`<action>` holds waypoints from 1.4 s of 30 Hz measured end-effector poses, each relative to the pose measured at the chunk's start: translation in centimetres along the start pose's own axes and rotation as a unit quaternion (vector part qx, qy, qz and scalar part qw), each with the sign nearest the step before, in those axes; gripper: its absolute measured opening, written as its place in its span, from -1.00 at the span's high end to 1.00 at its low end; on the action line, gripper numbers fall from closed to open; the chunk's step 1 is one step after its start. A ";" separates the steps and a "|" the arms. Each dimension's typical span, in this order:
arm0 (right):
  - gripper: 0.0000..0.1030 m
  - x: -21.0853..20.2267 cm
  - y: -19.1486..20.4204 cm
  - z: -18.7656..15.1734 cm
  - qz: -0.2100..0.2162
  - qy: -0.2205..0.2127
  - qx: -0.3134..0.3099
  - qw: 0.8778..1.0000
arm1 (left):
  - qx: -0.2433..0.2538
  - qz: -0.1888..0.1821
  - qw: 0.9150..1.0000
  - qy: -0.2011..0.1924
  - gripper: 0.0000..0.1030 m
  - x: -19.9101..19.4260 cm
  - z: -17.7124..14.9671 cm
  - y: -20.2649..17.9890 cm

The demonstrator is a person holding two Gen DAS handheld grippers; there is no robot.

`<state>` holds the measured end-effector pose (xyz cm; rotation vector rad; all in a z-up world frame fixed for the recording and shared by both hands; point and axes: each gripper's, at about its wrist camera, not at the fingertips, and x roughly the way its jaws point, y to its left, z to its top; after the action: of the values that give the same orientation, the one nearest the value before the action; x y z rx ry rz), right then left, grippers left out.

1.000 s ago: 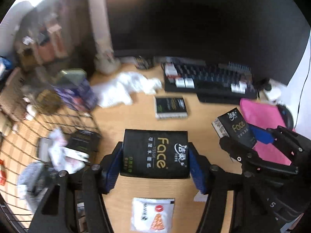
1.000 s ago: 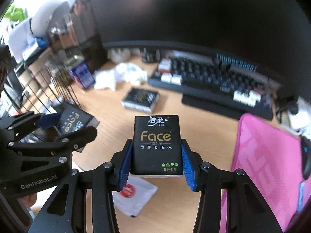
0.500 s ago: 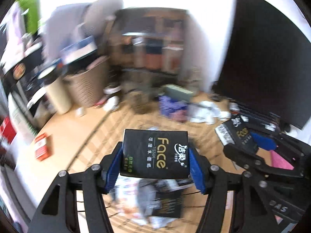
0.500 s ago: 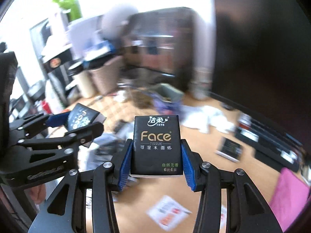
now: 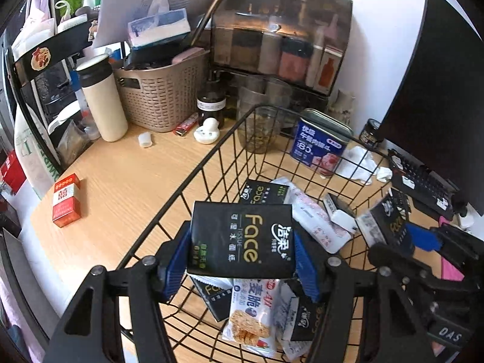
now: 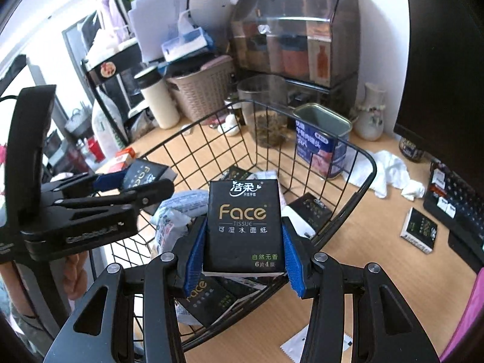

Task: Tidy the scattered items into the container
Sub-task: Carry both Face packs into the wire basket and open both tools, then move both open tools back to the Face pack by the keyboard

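Tissue packs [image 5: 240, 239] gripped by both grippers above wire basket [image 5: 211, 157].

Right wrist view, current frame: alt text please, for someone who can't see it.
The right gripper clamps a black Face tissue pack over a black wire basket already holding similar packs and snack wrappers. At left, the left gripper holds another black pack above the basket. One more pack lies on the wooden desk.
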<state>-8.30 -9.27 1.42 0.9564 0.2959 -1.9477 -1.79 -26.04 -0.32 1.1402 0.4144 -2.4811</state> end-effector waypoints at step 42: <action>-0.26 -1.0 -0.9 -0.1 0.025 -0.021 0.029 0.999 | -0.003 -0.027 1.000 -0.004 -0.55 -0.5 -0.4 -1.1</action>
<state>-8.69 -8.12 1.92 0.9511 0.1907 -1.9368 -1.69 -24.73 -0.05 1.1317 0.4551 -2.5285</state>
